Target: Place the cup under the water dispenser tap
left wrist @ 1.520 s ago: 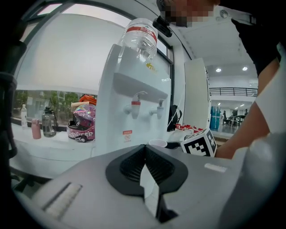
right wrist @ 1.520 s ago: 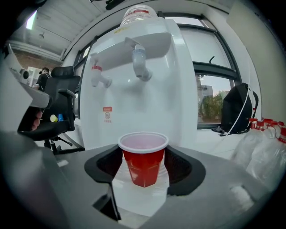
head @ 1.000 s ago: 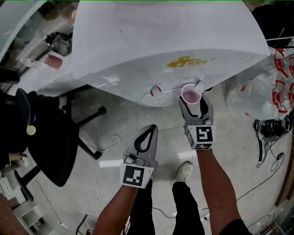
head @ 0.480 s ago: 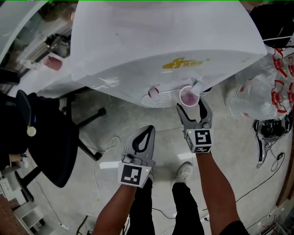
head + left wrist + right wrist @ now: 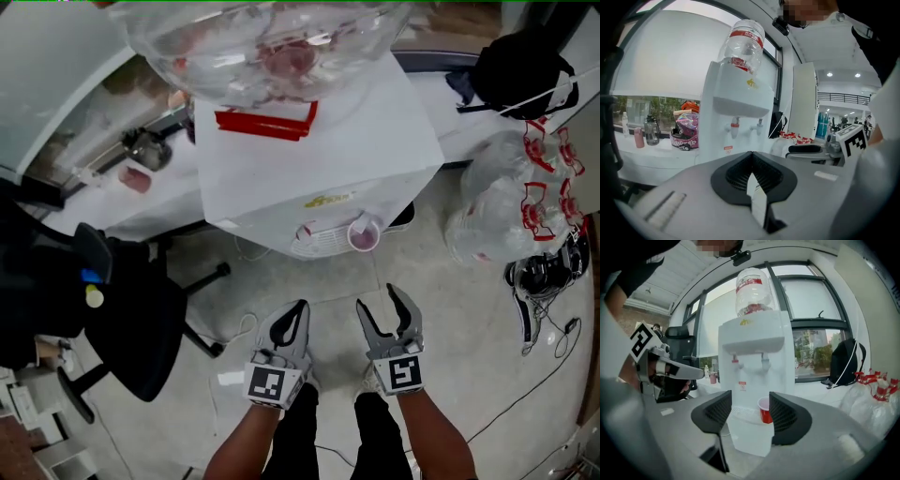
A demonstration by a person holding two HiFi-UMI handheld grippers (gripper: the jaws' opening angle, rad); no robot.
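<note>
A red cup (image 5: 364,234) stands upright on the drip tray of the white water dispenser (image 5: 309,159), under its right tap (image 5: 765,360). In the right gripper view the cup (image 5: 764,409) shows between my jaw tips but far beyond them. My right gripper (image 5: 378,300) hangs well back from the dispenser. Its jaws are closing and nothing is between them. My left gripper (image 5: 298,307) is beside it, shut and empty. A large clear bottle (image 5: 753,290) sits on top of the dispenser.
A black office chair (image 5: 122,309) stands at the left. Clear bags of bottles (image 5: 520,202) and a black backpack (image 5: 520,70) lie to the right of the dispenser. Cables (image 5: 539,319) trail on the floor at the right. A pink helmet (image 5: 686,131) rests on the ledge.
My right gripper opened off the cup and drew back from the dispenser, leaving the cup on the drip tray. Both grippers rose and pulled away, and more of the dispenser shows.
</note>
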